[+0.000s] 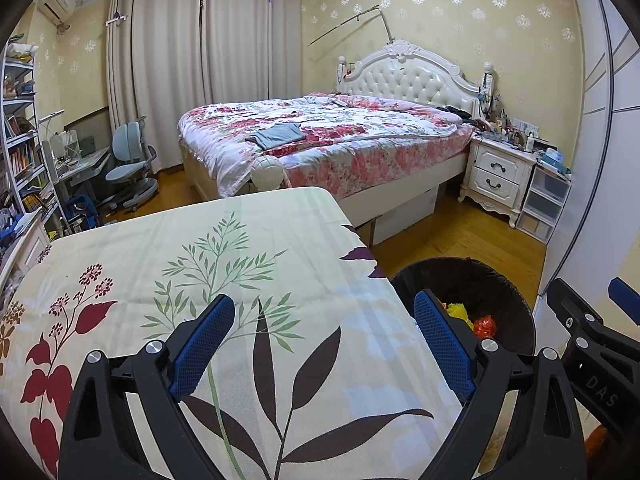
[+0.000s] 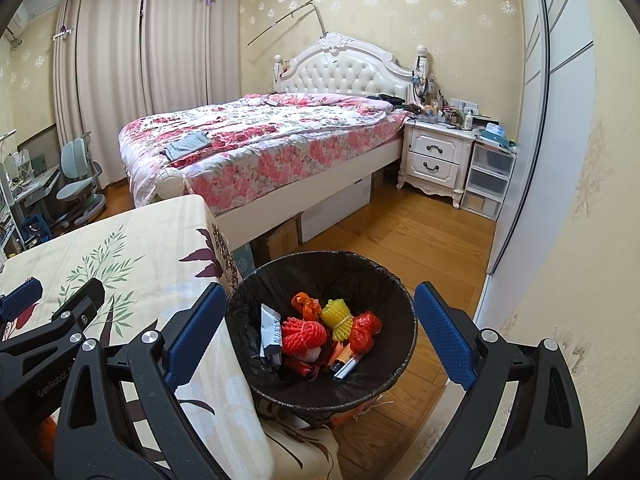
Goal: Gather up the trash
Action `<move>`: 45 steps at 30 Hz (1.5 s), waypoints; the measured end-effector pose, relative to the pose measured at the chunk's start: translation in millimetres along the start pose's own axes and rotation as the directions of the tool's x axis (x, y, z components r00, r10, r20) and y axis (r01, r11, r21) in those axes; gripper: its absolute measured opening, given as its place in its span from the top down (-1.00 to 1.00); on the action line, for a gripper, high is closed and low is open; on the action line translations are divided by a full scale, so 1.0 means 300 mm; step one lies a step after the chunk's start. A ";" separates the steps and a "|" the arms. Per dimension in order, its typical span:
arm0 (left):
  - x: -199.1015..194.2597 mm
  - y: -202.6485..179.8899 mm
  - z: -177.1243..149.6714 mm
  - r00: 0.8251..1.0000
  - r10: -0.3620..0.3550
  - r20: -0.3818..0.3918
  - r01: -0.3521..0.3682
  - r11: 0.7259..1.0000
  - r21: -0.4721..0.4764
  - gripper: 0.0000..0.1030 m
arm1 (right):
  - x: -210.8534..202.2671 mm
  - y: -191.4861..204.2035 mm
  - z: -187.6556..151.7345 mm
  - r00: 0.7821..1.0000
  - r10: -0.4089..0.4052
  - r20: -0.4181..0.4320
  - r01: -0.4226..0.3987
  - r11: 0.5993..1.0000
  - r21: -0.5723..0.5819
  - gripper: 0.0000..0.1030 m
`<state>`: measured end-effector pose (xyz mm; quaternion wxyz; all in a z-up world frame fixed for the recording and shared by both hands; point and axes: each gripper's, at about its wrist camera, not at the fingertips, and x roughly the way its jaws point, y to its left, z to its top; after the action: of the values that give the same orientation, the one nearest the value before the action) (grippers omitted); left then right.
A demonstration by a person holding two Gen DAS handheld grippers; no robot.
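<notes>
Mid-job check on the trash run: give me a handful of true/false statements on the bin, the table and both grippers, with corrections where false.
1. The black-lined round trash bin already holds trash, including a yellow foam fruit net and a red foam fruit net. True.
2. The right gripper is shut on a wrapper. False: its fingers stand wide apart with nothing between them, above the bin.
3. The left gripper is open and holds nothing. True.
4. Trash lies on the visible part of the leaf-printed cream tablecloth. False: no trash shows on it in either view.
5. The bin stands on the table. False: it sits on the wooden floor beside the table's right edge.
</notes>
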<state>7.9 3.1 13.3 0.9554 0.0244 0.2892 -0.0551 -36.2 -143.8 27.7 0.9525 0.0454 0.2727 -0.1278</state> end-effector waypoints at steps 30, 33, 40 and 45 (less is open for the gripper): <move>-0.004 0.002 -0.003 1.000 -0.003 0.001 0.003 1.000 -0.001 -0.76 | -0.003 -0.004 0.002 1.000 -0.002 0.002 0.002 1.000 0.000 -0.80; -0.007 0.000 -0.006 1.000 -0.006 0.002 0.006 1.000 0.001 -0.76 | -0.002 -0.004 0.002 1.000 -0.002 0.002 0.002 1.000 0.000 -0.80; -0.018 -0.014 -0.013 1.000 -0.007 0.009 0.007 1.000 0.005 -0.76 | -0.003 -0.004 0.001 1.000 -0.002 0.000 0.002 1.000 0.000 -0.80; -0.022 -0.018 -0.011 1.000 -0.006 0.015 0.006 1.000 0.006 -0.76 | -0.003 -0.003 0.002 1.000 -0.002 -0.002 0.002 1.000 0.000 -0.80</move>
<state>0.1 -1.5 14.1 0.9573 0.0262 0.2818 -0.0589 -37.0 -144.5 28.7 0.9521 0.0453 0.2738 -0.1285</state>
